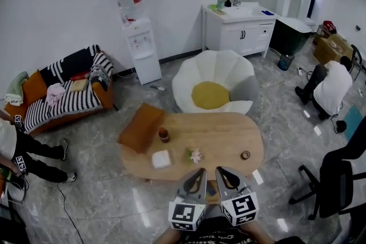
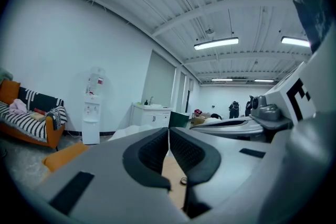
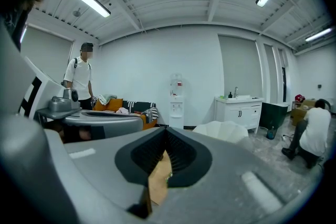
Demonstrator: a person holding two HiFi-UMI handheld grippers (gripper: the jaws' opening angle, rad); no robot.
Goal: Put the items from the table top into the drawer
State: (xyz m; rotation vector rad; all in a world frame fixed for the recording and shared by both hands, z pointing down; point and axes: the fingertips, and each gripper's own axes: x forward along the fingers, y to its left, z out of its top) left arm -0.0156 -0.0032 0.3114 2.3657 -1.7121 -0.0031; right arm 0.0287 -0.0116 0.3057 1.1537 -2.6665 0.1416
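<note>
The oval wooden table [image 1: 220, 134] carries a small brown jar [image 1: 164, 135], a white box [image 1: 161, 159], a little flower piece [image 1: 194, 155] and a small tape ring [image 1: 245, 155]. Both grippers hover side by side over the table's near edge. My left gripper [image 1: 202, 171] is shut with nothing between its pads [image 2: 157, 150]. My right gripper [image 1: 219, 170] is also shut and empty. Through the left gripper's [image 2: 168, 132] jaws I see the table top and the tape ring [image 2: 182, 181]. The right gripper [image 3: 166, 135] shows only a sliver of table top [image 3: 159, 181]. No drawer can be made out.
An orange cushion stool [image 1: 142, 126] touches the table's far left. Behind the table stands a white petal-shaped chair [image 1: 213, 88]. A black office chair [image 1: 337, 180] is at the right. A striped sofa [image 1: 63, 88], water dispenser [image 1: 140, 48], sink cabinet [image 1: 240, 31] and two people [image 1: 331, 86] surround them.
</note>
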